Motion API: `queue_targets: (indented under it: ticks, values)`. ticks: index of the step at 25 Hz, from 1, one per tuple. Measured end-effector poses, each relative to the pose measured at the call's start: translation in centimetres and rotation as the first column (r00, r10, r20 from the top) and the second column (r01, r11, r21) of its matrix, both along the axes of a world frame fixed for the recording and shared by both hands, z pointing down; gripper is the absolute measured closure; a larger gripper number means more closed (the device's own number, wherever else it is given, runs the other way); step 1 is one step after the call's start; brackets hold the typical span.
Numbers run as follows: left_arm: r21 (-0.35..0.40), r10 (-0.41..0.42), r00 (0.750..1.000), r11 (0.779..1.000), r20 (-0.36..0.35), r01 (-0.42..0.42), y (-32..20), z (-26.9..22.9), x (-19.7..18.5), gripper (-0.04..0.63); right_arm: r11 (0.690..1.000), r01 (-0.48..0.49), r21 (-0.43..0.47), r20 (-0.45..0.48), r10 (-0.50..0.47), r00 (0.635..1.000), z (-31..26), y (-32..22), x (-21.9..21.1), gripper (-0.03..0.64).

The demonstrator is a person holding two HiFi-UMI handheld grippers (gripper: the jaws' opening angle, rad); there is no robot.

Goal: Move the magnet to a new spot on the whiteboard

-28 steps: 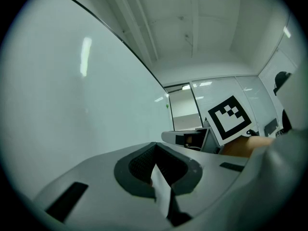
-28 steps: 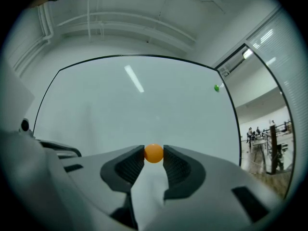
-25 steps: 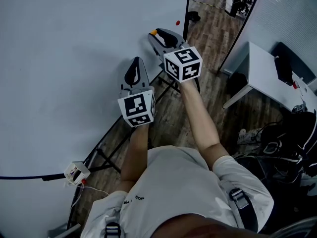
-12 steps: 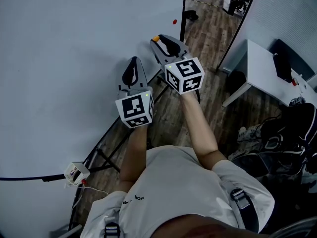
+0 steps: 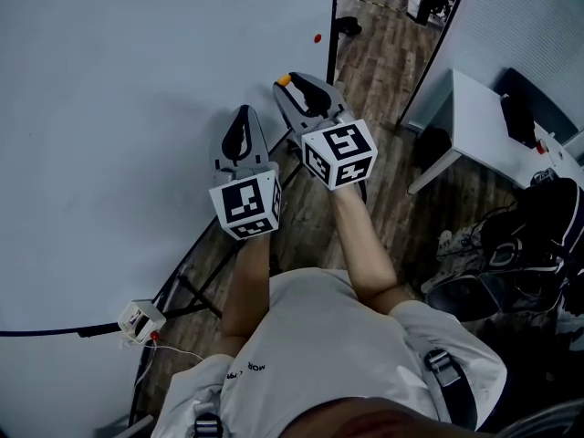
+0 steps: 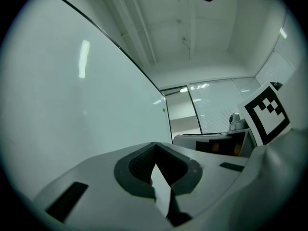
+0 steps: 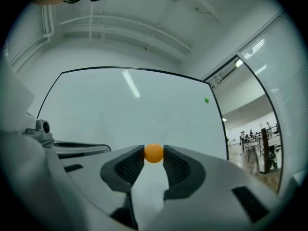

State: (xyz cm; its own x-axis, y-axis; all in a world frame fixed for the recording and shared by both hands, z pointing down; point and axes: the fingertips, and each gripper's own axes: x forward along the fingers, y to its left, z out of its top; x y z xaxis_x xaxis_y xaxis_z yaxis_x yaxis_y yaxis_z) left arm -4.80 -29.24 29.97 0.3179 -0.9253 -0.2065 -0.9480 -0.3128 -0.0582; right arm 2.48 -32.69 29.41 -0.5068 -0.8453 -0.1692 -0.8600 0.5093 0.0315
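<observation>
A small orange magnet (image 5: 284, 80) sits pinched between the tips of my right gripper (image 5: 286, 83), in front of the whiteboard (image 5: 137, 108) near its lower right corner. The right gripper view shows the orange magnet (image 7: 154, 153) between both pads of the right gripper (image 7: 154, 155), with the board behind it. I cannot tell whether the magnet touches the board. My left gripper (image 5: 243, 117) is held beside it to the left, also facing the board. The left gripper (image 6: 154, 149) has its tips together and nothing between them.
A small red magnet (image 5: 317, 37) sticks near the board's right edge; a green dot (image 7: 207, 100) shows on the board in the right gripper view. A white table (image 5: 474, 126) and dark bags (image 5: 534, 245) stand to the right. The board's stand legs (image 5: 196, 290) cross the wooden floor.
My right gripper has drawn back toward the person and down a little, with the orange magnet still in it. The left gripper has hardly moved.
</observation>
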Motion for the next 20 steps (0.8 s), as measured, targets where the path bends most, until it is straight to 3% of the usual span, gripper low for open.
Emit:
queue_targets:
  ticks: [20]
  values:
    - [-0.003, 0.010, 1.000, 1.000, 0.003, -0.010, 0.7, 0.3, 0.6, 0.592, 1.000, -0.007, 0.005, 0.010, 0.007, 1.000, 0.5, 2.5, 0.3, 0.485]
